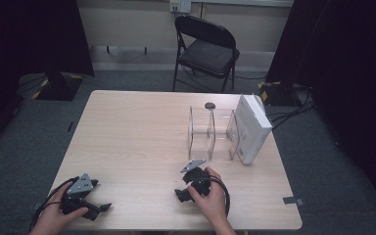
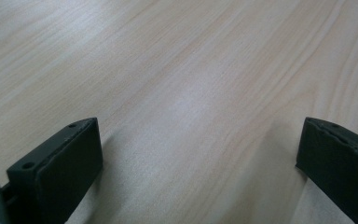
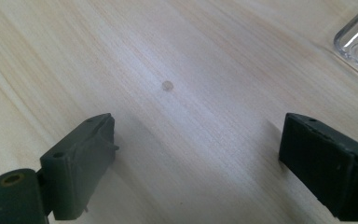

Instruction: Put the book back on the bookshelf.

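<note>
Clear rack [image 1: 213, 133] stands near, beyond right gripper's [image 1: 183, 188] wide-apart, empty fingers [image 3: 81, 161].

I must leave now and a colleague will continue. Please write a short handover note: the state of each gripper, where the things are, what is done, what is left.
Left gripper: open, holding nothing, low over the table's near left edge.
Right gripper: open, holding nothing, near the front edge, just in front of the clear acrylic rack.
White box: stands in the rack's rightmost slot, leaning right.
Small dark disc: lies behind the rack.
Done: box appears stowed.
Left: the other slots look empty; nothing is in hand.
</note>
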A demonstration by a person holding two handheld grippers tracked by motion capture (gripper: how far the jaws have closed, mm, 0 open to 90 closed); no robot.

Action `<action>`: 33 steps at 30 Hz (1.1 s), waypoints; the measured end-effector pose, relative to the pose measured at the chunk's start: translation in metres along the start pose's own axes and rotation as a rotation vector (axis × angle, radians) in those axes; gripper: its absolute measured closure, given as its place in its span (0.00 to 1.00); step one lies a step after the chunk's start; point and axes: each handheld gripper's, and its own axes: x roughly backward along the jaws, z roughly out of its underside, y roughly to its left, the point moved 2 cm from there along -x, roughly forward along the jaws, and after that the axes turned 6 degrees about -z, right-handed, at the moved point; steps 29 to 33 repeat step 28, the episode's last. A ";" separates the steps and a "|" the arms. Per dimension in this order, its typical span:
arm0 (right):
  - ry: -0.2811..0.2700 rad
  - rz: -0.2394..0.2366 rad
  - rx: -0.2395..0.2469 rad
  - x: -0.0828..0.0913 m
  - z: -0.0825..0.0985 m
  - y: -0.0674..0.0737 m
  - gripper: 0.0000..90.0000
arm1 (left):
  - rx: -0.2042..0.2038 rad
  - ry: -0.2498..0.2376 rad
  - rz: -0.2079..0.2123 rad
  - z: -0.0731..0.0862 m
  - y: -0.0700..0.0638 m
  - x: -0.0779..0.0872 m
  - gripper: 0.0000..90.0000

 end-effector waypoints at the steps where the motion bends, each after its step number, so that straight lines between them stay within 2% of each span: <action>1: -0.018 0.004 0.001 0.000 0.002 0.000 0.11 | -0.001 0.000 -0.001 0.000 0.000 0.000 0.00; 6: -0.080 0.006 0.008 0.000 0.008 0.000 0.11 | -0.001 0.000 -0.001 0.000 0.000 0.000 0.00; 11: -0.141 0.017 -0.017 -0.001 0.015 0.002 0.11 | -0.003 0.000 0.000 0.000 0.000 0.000 0.00; 14: -0.177 0.024 -0.015 -0.002 0.017 0.002 0.11 | -0.003 0.001 0.000 0.000 0.000 0.000 0.00; 33: -0.186 0.019 -0.008 -0.002 0.017 0.001 0.11 | -0.004 0.000 -0.001 0.000 0.000 0.000 0.00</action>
